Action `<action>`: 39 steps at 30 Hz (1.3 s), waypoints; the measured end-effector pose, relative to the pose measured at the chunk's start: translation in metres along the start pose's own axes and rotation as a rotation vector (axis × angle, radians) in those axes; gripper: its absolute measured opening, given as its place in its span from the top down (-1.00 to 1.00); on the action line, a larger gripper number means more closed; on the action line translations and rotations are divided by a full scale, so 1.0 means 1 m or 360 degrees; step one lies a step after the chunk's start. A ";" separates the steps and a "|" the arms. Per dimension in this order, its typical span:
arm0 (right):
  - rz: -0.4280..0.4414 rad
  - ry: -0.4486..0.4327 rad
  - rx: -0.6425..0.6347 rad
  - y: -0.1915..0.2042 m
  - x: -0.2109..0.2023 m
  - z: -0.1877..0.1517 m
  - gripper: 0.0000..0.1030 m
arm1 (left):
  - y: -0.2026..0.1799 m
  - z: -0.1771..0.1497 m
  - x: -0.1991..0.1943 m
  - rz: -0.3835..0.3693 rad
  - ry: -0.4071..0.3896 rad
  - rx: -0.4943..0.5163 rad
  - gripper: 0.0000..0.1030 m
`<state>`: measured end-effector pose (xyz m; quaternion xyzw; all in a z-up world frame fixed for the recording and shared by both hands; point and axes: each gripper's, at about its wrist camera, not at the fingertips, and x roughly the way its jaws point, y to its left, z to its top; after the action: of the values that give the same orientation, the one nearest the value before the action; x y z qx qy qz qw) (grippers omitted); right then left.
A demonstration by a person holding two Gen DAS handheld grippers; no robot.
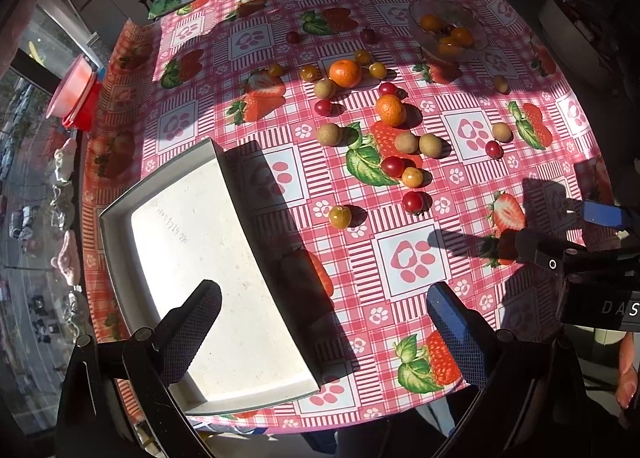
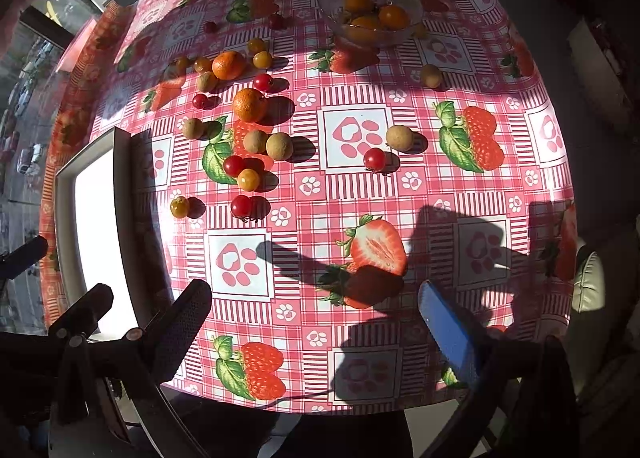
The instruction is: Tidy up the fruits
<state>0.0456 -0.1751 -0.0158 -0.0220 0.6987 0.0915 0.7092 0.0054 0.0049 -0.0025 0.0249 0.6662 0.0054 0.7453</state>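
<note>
Loose fruit lies mid-table: two tangerines [image 1: 345, 72] [image 2: 249, 104], several brown longans [image 1: 430, 145] [image 2: 399, 138], red cherry tomatoes [image 1: 412, 202] [image 2: 374, 159] and yellow ones [image 1: 340, 217] [image 2: 248, 179]. A glass bowl [image 1: 476, 43] [image 2: 332, 18] at the back holds orange fruit. A white rectangular tray [image 1: 208, 258] [image 2: 96, 226] sits front left. My left gripper [image 1: 324, 322] is open and empty, over the tray's right edge. My right gripper [image 2: 316, 322] is open and empty above the cloth near the front edge; it also shows in the left wrist view [image 1: 560, 234].
The round table wears a pink checked cloth [image 2: 360, 194] with printed strawberries. A red bowl [image 1: 76, 90] sits on the window ledge at left. A chair [image 2: 592, 282] stands at right. A window with a street view is at left.
</note>
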 end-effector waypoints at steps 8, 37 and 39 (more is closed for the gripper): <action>-0.0003 0.0015 -0.0018 -0.002 0.012 0.005 -1.00 | 0.003 -0.003 0.017 0.0017 -0.0009 -0.0029 -1.00; 0.0074 -0.0007 -0.0218 0.023 0.111 0.099 -0.26 | 0.005 0.044 0.128 0.0074 -0.0019 -0.0205 -0.62; 0.0071 -0.0024 -0.0268 0.028 0.111 0.100 0.01 | 0.005 0.045 0.127 0.0036 -0.0035 -0.0207 -0.44</action>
<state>0.1406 -0.1203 -0.1211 -0.0651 0.6835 0.1659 0.7079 0.0646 0.0134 -0.1234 -0.0161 0.6560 0.0570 0.7524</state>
